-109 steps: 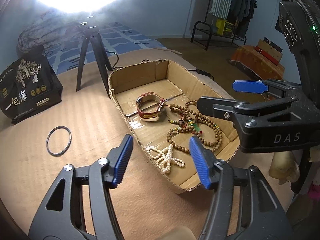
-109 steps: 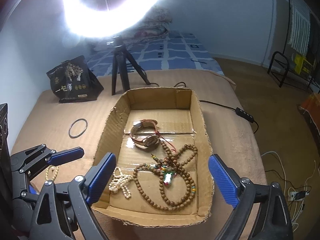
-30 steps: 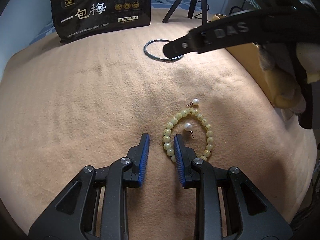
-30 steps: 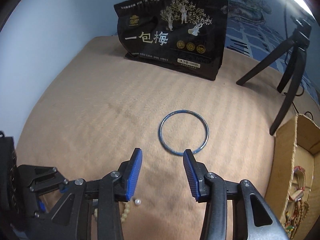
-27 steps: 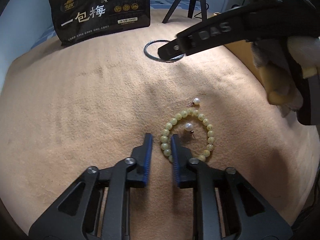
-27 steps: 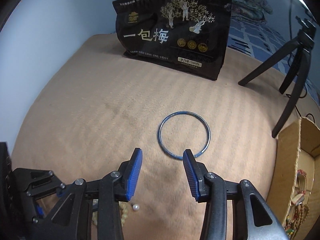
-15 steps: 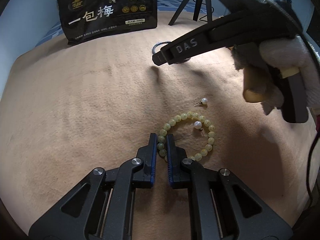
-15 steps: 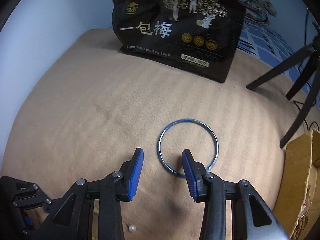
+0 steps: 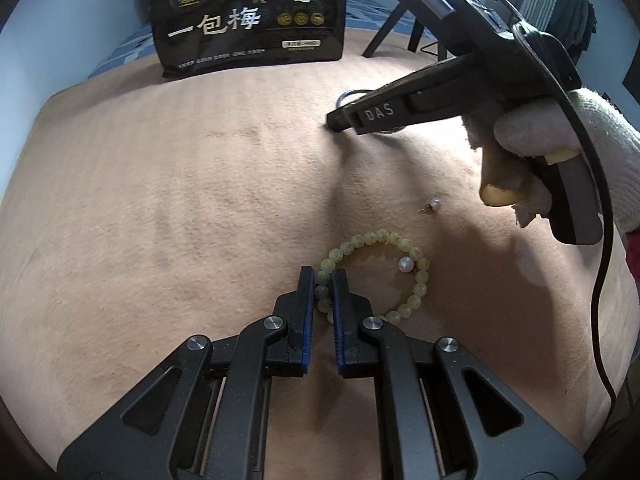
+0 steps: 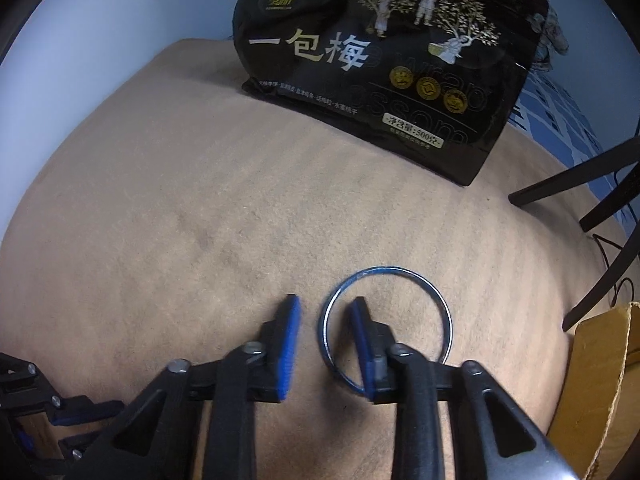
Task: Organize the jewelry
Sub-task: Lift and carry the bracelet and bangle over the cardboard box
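Both tools have dropped closer to the tan blanket since half a second ago, and the left one has kept narrowing. At the lower centre of the left wrist view, the left tool has its blue pads pressed onto the left side of the pale green bead bracelet, which lies flat on the blanket. One pearl earring rests against the bracelet's right side; a second pearl earring lies apart, up and to the right of it. Further right, a gloved hand grips the other handle.

In the right wrist view, the right tool stands slightly apart at lower centre, straddling the left rim of the thin blue bangle: one pad outside the ring, one inside. The black snack bag stands at the top, tripod legs at the right, and a cardboard box corner at the lower right.
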`<action>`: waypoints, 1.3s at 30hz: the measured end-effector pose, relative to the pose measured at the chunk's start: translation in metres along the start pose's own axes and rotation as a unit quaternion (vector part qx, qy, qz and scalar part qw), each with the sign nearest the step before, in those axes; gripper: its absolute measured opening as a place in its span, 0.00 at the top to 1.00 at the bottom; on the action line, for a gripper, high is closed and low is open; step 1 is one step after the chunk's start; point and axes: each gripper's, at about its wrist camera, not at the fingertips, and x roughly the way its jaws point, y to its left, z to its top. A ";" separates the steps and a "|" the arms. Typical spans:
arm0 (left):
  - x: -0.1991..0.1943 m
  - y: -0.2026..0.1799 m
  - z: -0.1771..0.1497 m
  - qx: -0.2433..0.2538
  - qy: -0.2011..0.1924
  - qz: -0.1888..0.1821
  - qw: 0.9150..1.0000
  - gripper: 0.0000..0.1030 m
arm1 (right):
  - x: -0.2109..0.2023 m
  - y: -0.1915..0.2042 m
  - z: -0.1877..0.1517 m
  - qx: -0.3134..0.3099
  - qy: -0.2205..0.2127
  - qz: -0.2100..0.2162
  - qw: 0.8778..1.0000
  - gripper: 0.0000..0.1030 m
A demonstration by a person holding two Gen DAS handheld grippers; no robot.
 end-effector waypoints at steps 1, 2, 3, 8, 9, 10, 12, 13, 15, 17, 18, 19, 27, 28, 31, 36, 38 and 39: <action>-0.001 0.002 -0.001 -0.003 -0.001 0.001 1.000 0.94 | 0.000 0.002 0.000 -0.002 0.001 -0.002 1.000 0.88; -0.002 0.004 -0.001 -0.007 -0.001 0.001 1.000 0.94 | 0.000 0.004 0.000 -0.005 0.003 -0.005 1.000 0.93; -0.004 0.007 -0.003 -0.010 -0.002 0.001 1.000 0.94 | -0.001 0.005 0.000 -0.007 0.004 -0.007 1.000 0.95; -0.011 0.014 -0.003 -0.021 -0.009 0.001 1.000 0.95 | -0.005 0.003 0.000 0.003 0.001 -0.006 1.000 0.98; -0.014 0.015 -0.003 -0.022 -0.012 0.001 1.000 0.95 | -0.005 0.003 -0.002 0.005 -0.001 -0.004 1.000 0.98; -0.016 0.015 -0.002 -0.023 -0.014 0.001 1.000 0.95 | -0.007 0.002 -0.002 0.007 -0.002 -0.002 1.000 0.98; -0.021 0.015 0.000 -0.026 -0.021 0.001 0.999 0.95 | -0.012 0.000 -0.004 0.012 -0.007 0.001 1.000 0.99; -0.024 0.016 0.001 -0.028 -0.024 0.000 0.999 0.95 | -0.015 -0.001 -0.005 0.014 -0.009 0.003 1.000 0.99; -0.029 0.016 0.003 -0.030 -0.031 -0.002 0.999 0.95 | -0.023 -0.004 -0.007 0.021 -0.019 0.009 1.000 0.99; -0.035 0.015 0.004 -0.031 -0.039 -0.002 0.999 0.95 | -0.030 -0.004 -0.008 0.026 -0.026 0.013 0.999 0.99; -0.037 0.015 0.004 -0.031 -0.041 -0.002 0.999 0.95 | -0.035 -0.005 -0.009 0.029 -0.030 0.016 0.999 0.99; -0.040 0.014 0.005 -0.031 -0.044 -0.003 0.999 0.95 | -0.038 -0.005 -0.008 0.030 -0.034 0.018 0.999 0.99; -0.056 0.009 0.009 -0.031 -0.065 -0.005 0.997 0.95 | -0.067 -0.020 -0.018 0.041 -0.062 0.028 0.997 0.99; -0.058 0.008 0.009 -0.030 -0.067 -0.005 0.997 0.95 | -0.070 -0.020 -0.018 0.041 -0.064 0.029 0.997 0.99; -0.060 0.007 0.012 -0.030 -0.071 -0.005 0.997 0.95 | -0.079 -0.022 -0.022 0.045 -0.072 0.030 0.996 0.99; -0.067 0.003 0.014 -0.030 -0.079 -0.005 0.996 0.95 | -0.097 -0.027 -0.031 0.048 -0.084 0.035 0.995 0.99; -0.070 0.002 0.016 -0.030 -0.083 -0.005 0.996 0.95 | -0.104 -0.029 -0.036 0.051 -0.089 0.038 0.994 0.99; -0.072 0.000 0.018 -0.030 -0.085 -0.005 0.996 0.95 | -0.109 -0.031 -0.038 0.053 -0.092 0.040 0.994 0.99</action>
